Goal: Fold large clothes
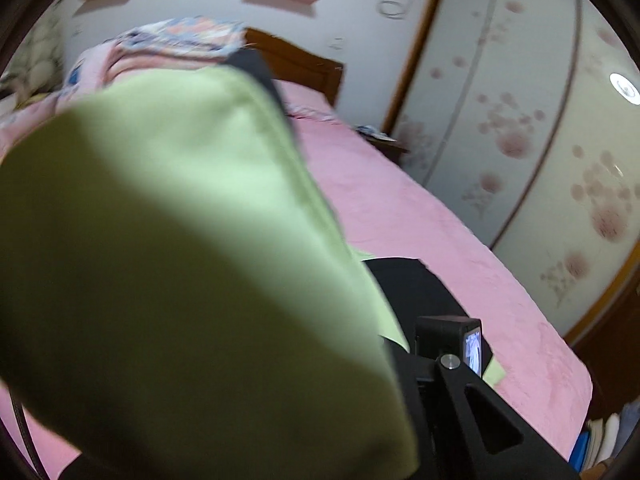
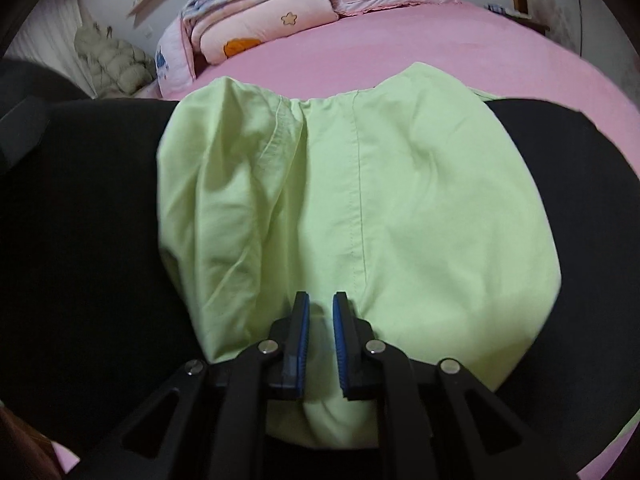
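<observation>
Light-green garment on pink bed, over black garment. My right gripper pinching green edge. Left gripper: jaws hidden behind lifted green cloth, pressed together, apparently gripping it. Risk: thin fabric slips out mid-fold; black layer drags along, wrinkling fold.

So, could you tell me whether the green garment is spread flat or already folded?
Folded, at least partly: the green garment lies doubled over black cloth, its layers bunched between the right gripper's jaws.
</observation>
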The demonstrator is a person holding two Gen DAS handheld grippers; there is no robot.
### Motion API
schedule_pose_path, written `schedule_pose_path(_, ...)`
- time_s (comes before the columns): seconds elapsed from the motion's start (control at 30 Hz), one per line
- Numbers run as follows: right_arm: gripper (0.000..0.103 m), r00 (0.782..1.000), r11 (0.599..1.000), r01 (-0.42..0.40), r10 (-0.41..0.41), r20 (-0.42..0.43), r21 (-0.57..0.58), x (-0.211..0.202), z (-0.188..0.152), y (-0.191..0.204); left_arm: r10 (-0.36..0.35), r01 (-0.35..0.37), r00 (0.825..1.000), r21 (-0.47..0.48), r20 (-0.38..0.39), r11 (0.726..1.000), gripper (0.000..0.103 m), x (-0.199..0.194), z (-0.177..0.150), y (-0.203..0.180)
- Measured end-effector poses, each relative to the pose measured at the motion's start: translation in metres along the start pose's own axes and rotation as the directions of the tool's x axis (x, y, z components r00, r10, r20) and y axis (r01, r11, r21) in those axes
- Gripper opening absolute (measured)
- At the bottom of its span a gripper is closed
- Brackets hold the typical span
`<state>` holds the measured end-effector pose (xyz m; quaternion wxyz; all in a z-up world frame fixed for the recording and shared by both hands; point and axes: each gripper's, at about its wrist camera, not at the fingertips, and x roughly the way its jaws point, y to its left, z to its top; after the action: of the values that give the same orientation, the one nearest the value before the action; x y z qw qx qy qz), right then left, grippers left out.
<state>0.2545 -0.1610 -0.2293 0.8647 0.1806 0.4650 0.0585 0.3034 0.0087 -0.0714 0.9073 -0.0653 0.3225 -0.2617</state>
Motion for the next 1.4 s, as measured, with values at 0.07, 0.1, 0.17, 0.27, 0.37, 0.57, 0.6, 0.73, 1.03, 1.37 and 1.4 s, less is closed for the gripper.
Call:
schedule_pose_path(0.07,0.011,0.999,0.997,-0.042,0.041,0.008,0.06,-0.013,-0.003,-0.016,-0.024,0.024,1.0,0.06,0.0,0.998,0.007,0.007,0.004,-0.017)
schedule_pose_path(0.1,0.011,0.999,0.995,-0.053,0.052,0.014,0.079,-0.019,-0.004,-0.022,-0.032,0.032,0.999,0.081,-0.003,0.996,0.007,0.015,0.006,-0.025)
schedule_pose_path(0.17,0.011,0.997,0.99,-0.074,0.071,0.032,0.121,-0.036,-0.01,-0.037,-0.059,0.062,0.998,0.146,-0.027,0.987,0.007,0.029,0.007,-0.045)
schedule_pose_path(0.27,0.011,0.996,0.98,-0.084,0.077,0.049,0.179,-0.057,-0.023,-0.061,-0.083,0.095,0.995,0.221,-0.062,0.971,0.007,0.048,0.004,-0.072)
schedule_pose_path(0.37,0.011,0.998,0.972,-0.041,0.028,0.061,0.231,-0.079,-0.037,-0.087,-0.116,0.138,0.988,0.265,-0.098,0.954,0.007,0.067,-0.001,-0.094)
schedule_pose_path(0.57,0.011,0.988,0.956,0.106,-0.131,0.077,0.273,-0.118,-0.05,-0.134,-0.132,0.209,0.964,0.349,-0.232,0.914,0.007,0.123,-0.021,-0.125)
schedule_pose_path(0.6,0.011,0.984,0.953,0.136,-0.161,0.074,0.271,-0.121,-0.048,-0.137,-0.12,0.216,0.955,0.362,-0.27,0.907,0.007,0.136,-0.028,-0.129)
schedule_pose_path(0.73,0.012,0.963,0.929,0.242,-0.264,0.043,0.28,-0.13,-0.046,-0.156,-0.05,0.203,0.936,0.418,-0.349,0.885,0.009,0.163,-0.048,-0.139)
schedule_pose_path(1.03,0.012,0.97,0.908,0.22,-0.244,0.022,0.356,-0.134,-0.037,-0.176,-0.075,0.25,0.883,0.328,-0.464,0.911,0.075,0.16,-0.052,-0.148)
schedule_pose_path(1.37,0.018,0.959,0.895,0.258,-0.282,0.013,0.364,-0.172,-0.012,-0.183,-0.116,0.226,0.879,0.19,-0.462,0.956,0.082,0.117,-0.03,-0.154)
schedule_pose_path(1.4,0.023,0.96,0.894,0.253,-0.28,0.019,0.371,-0.18,-0.012,-0.188,-0.113,0.211,0.888,0.176,-0.446,0.962,0.082,0.11,-0.024,-0.153)
